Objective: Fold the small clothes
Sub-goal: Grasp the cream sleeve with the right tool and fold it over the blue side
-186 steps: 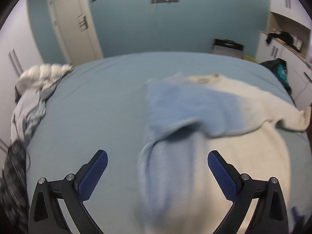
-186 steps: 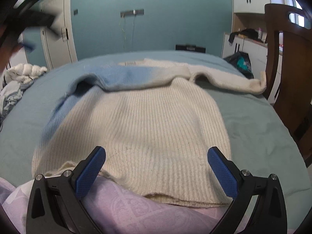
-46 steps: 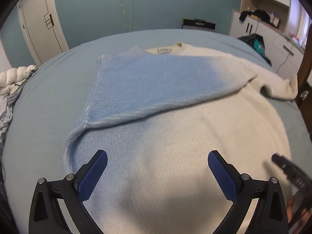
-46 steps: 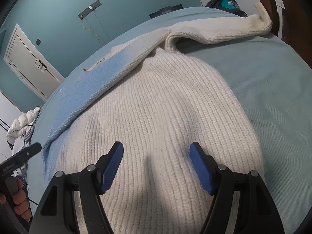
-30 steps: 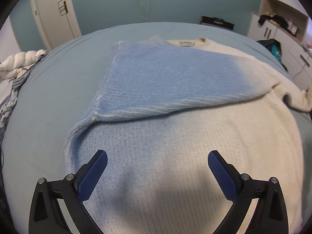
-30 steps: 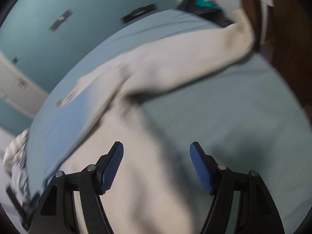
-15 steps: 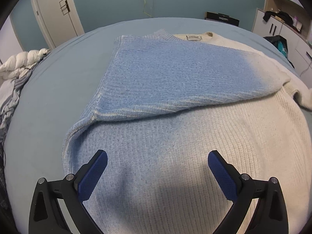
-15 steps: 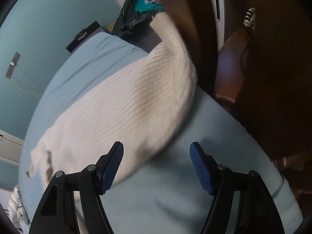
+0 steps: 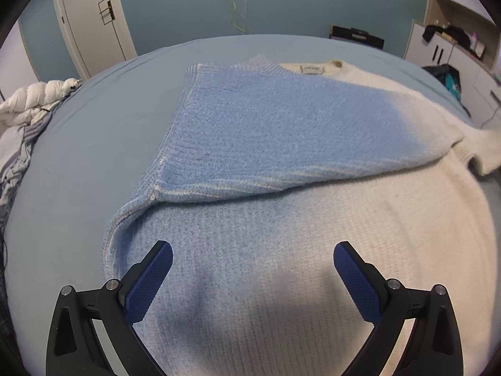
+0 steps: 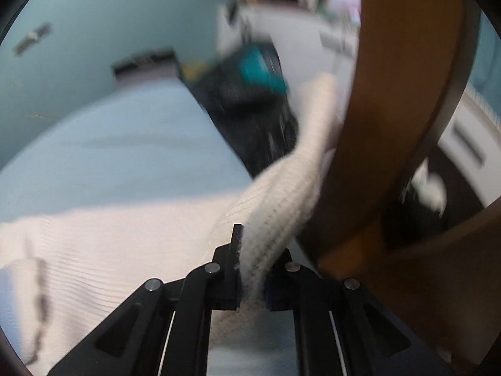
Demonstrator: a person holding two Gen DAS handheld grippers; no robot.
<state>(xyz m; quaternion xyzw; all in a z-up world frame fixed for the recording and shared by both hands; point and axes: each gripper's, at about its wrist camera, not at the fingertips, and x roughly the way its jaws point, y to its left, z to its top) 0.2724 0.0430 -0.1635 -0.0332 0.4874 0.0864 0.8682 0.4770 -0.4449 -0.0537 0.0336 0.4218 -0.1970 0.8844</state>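
The knit sweater is spread flat on the bed, its blue sleeve folded across the body. The left gripper is held wide open above the sweater. The cream sleeve is clamped in the right gripper, beside a wooden chair.

One sweater is counted on one bed, and two grippers are seen: the left gripper and the right gripper. One door, one white duvet, one dark bag and one wooden chair are also counted.
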